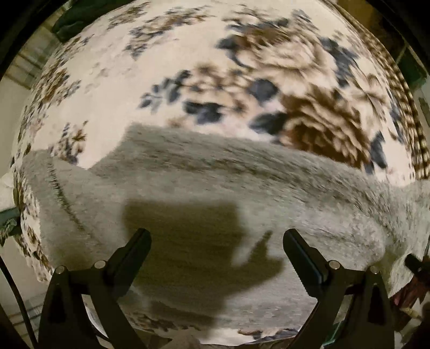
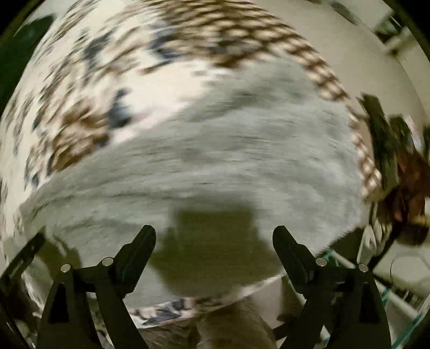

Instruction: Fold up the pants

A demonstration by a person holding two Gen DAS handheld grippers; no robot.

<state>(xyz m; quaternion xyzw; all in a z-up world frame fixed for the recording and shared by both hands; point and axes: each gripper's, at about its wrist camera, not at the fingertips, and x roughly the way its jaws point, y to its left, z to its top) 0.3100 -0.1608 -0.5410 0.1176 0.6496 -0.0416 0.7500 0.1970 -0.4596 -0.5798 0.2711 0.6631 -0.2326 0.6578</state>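
Note:
Grey fleecy pants (image 1: pixel 215 182) lie spread flat on a floral blanket (image 1: pixel 188 59). In the left wrist view a dark seam (image 1: pixel 63 198) runs down the pants' left part. My left gripper (image 1: pixel 216 236) is open and empty, held above the pants, its shadow falling on the cloth. In the right wrist view the same grey pants (image 2: pixel 215 150) fill the middle, blurred. My right gripper (image 2: pixel 214 233) is open and empty above them, near their front edge. The tip of the other gripper (image 2: pixel 24 255) shows at the left edge.
The cream blanket with brown and blue flowers (image 2: pixel 88 112) has a brown checked border (image 2: pixel 309 61). The blanket's front edge (image 2: pixel 172 308) is just below my right gripper. Dark clutter (image 2: pixel 403 171) lies off the right side. A dark green object (image 1: pixel 78 18) sits at the far left.

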